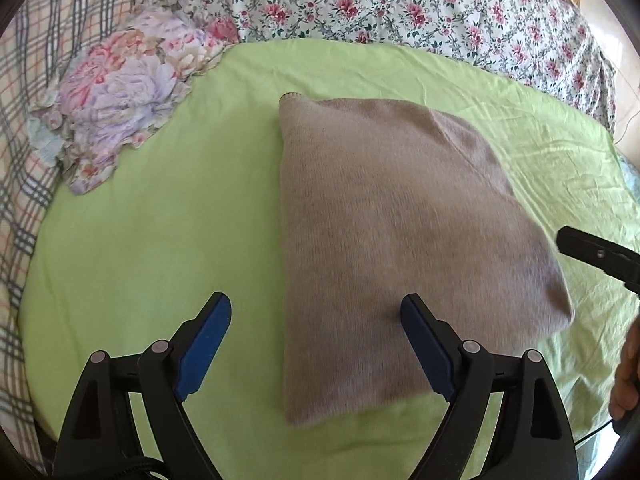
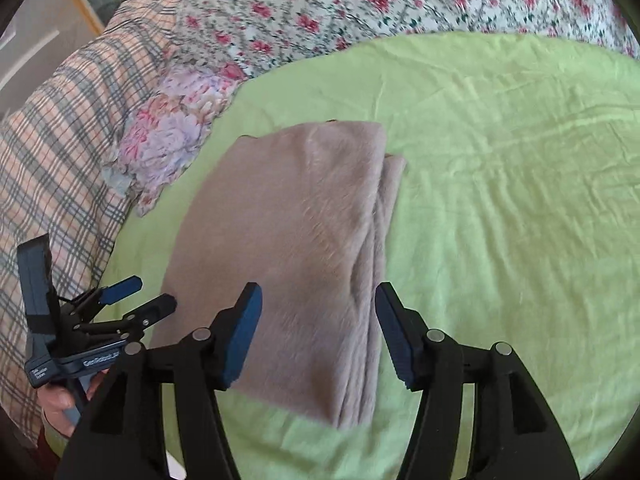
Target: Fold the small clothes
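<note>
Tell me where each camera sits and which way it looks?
Left wrist: on the left hand-held gripper, open, looking down at the folded beige garment on the green sheet; the right hand-held gripper's tip shows at the right edge.
Right wrist: on the right hand-held gripper, open, above the garment's layered edge.
Shared: garment, sheet, the floral cloth.

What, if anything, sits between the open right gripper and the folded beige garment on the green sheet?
Nothing visible. The right gripper hangs open directly over the near end of the folded beige garment, with no object between them. The floral cloth pile lies off to the far left, and the left gripper is beside the garment's left edge.
</note>
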### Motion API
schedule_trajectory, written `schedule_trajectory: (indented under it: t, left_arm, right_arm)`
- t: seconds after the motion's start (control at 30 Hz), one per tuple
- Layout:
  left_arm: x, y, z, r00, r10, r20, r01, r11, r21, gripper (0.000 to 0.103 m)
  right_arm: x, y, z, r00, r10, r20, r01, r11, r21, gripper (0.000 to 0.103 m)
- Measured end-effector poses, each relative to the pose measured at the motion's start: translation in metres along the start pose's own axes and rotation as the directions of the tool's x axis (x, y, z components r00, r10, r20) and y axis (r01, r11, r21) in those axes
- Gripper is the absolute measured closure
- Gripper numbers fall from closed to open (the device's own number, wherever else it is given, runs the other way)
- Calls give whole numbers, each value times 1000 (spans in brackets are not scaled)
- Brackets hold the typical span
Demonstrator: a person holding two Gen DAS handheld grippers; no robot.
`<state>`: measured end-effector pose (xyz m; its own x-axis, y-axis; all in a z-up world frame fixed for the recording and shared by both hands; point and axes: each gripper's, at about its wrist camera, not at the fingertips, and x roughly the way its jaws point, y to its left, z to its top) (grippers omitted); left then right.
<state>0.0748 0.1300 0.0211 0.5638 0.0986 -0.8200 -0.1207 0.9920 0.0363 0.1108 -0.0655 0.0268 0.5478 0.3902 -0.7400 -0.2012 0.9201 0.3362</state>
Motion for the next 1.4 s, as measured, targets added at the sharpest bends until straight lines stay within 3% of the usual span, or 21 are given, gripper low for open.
schedule_trajectory:
  t: [0.33,0.87,1.4]
  left_arm:
    - [-29,-4,-33,998,65,24,-65,998,3,14]
    - [-47,-15,-48,993,103,62,-106,993,52,8]
    - [-43,-8,-45,989,138,49,-140,990,33,8]
  right_arm:
    - [-21,14,-32,1000,-17,-3,17,998,-55,33]
    - [-26,33,-62,999,3,-34,-7,993,-115,14]
    - [-9,28,-48,997,-16,-71,8,993,-119,9]
